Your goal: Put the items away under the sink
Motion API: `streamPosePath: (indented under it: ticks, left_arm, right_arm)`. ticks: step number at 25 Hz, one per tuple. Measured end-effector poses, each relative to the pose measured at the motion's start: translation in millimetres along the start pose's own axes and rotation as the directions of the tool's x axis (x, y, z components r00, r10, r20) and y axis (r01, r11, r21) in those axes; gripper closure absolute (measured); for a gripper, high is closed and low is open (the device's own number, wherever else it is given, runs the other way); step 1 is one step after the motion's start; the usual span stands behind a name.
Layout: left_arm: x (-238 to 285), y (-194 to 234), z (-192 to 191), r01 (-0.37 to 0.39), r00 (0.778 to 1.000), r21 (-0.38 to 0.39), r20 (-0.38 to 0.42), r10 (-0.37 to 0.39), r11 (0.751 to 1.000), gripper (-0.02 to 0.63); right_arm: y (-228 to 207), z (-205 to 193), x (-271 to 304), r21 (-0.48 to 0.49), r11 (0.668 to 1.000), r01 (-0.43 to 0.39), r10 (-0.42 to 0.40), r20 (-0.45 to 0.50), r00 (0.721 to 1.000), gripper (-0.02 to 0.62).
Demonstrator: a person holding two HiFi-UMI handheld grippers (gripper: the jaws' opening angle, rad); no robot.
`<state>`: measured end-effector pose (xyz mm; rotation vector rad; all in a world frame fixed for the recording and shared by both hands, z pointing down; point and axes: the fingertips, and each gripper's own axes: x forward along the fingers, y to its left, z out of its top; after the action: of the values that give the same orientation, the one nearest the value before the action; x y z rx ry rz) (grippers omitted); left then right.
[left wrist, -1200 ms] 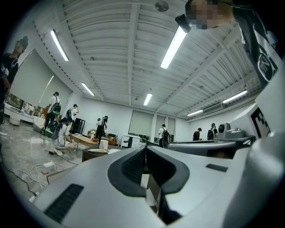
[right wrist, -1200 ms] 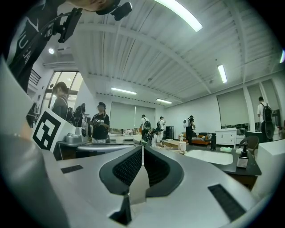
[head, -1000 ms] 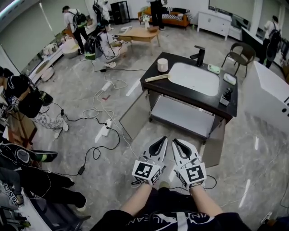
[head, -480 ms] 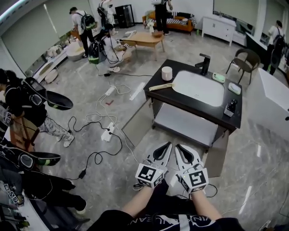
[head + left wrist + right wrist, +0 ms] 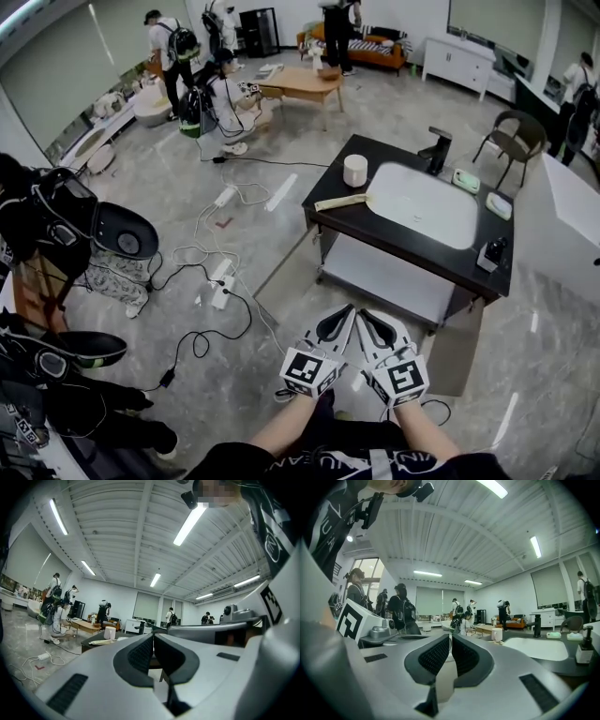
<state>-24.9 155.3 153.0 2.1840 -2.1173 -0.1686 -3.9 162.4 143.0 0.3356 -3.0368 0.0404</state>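
A large open room has a pale stone-look floor (image 5: 169, 216), with other people busy along its far side and cables trailing to a power strip (image 5: 221, 277). Ahead stands a black-topped vanity (image 5: 394, 241) with a white basin (image 5: 427, 204) and a black faucet (image 5: 437, 148) at its back edge.

The items to be stowed sit on that top. A white cylindrical container (image 5: 355, 170) is by the left edge and a flat cream thing (image 5: 342, 201) lies at the front left corner. A green dish (image 5: 466, 179) and a paler one (image 5: 500, 205) sit towards the back right, and a small black object (image 5: 491, 253) is at the front right corner. The white shelf (image 5: 389, 277) under the sink stands open and looks bare.

The left gripper (image 5: 339, 321) and right gripper (image 5: 373, 326) are held side by side and level, well short of the vanity. Each one's jaws are clenched together on nothing.

The corner items are the likely trouble. A careless reach could sweep the cream thing or the black object off the edge. The round container may also slip or tip if it is pinched off-centre. The floor cables are a trip risk on the walk in.

What the cream thing and the black object actually are is too small to tell. The space below the shelf is out of sight. In the left gripper view, the other gripper's body blocks much of the right side.
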Motion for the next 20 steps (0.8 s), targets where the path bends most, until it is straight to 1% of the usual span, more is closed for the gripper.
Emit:
streamPosePath:
  ticks: [6,12,16,20]
  left_arm:
    - [43,59,8,0.026,1.0,-0.002,-0.008,-0.026,1.0,0.597]
    - [78,105,16,0.076,0.997,-0.005,-0.005,-0.076,0.997,0.597]
    - [94,129,17,0.11,0.994,-0.009,-0.001,-0.11,0.994,0.597]
    - [97,136,17,0.129,0.991,-0.016,-0.02,-0.129,0.992,0.597]
  right_arm:
    - [-26,8,65,-0.004,1.0,0.008,-0.008,-0.007,1.0,0.557]
    - [-55,13,119,0.003,0.998,0.063,-0.063,-0.003,0.998,0.557]
    - [-68,14,147,0.008,0.994,0.107,-0.107,0.015,0.994,0.556]
    - [-68,14,154,0.006,0.995,0.103,-0.103,-0.006,0.995,0.557]
